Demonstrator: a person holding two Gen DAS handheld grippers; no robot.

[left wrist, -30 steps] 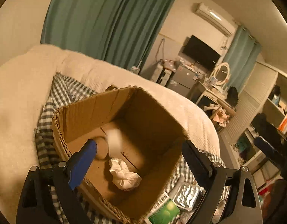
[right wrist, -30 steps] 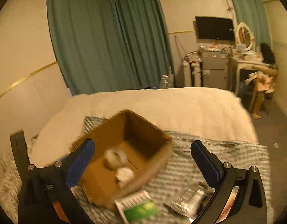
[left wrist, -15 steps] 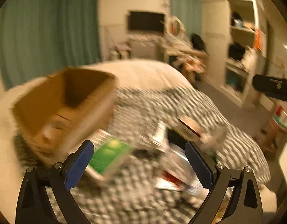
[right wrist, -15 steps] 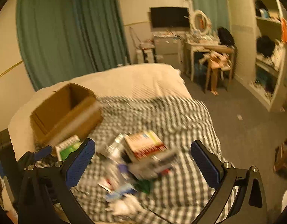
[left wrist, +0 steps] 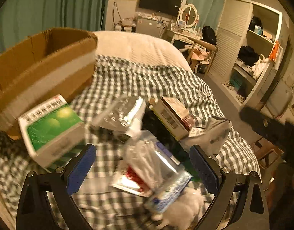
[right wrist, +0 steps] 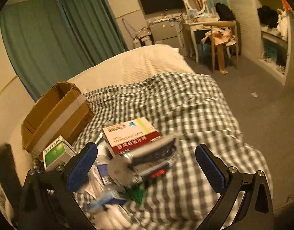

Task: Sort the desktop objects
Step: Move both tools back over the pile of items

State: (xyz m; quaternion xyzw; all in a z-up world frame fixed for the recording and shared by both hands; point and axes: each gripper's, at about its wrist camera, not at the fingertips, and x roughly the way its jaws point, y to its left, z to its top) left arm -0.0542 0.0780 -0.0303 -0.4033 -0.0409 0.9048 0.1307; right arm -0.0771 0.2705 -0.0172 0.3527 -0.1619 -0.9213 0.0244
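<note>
The left gripper [left wrist: 142, 165] hangs above the pile with its blue-padded fingers [left wrist: 81, 167] spread wide and nothing between them, tilted down toward the checked cloth [left wrist: 166, 80]. Directly under it lies a clear plastic packet [left wrist: 152, 164] over a red-and-silver sachet [left wrist: 131, 180], and what looks like crumpled white tissue [left wrist: 183, 210] sits nearer the camera, though blur makes that uncertain. To its left a green-and-white box [left wrist: 51, 128] leans against the open cardboard box [left wrist: 43, 67], which stands at the cloth's left edge. Beyond the packet are a foil blister sheet [left wrist: 120, 113] and a red-and-white carton [left wrist: 171, 115].

The right gripper [right wrist: 146, 167] is likewise wide open and empty, held above the same heap and pitched downward. Between its fingers the red-and-white carton [right wrist: 131, 136] rests on the clutter, with a blurred grey object [right wrist: 145, 157] just in front. The green-and-white box [right wrist: 56, 152] and cardboard box [right wrist: 55, 113] sit off to its left.
</note>
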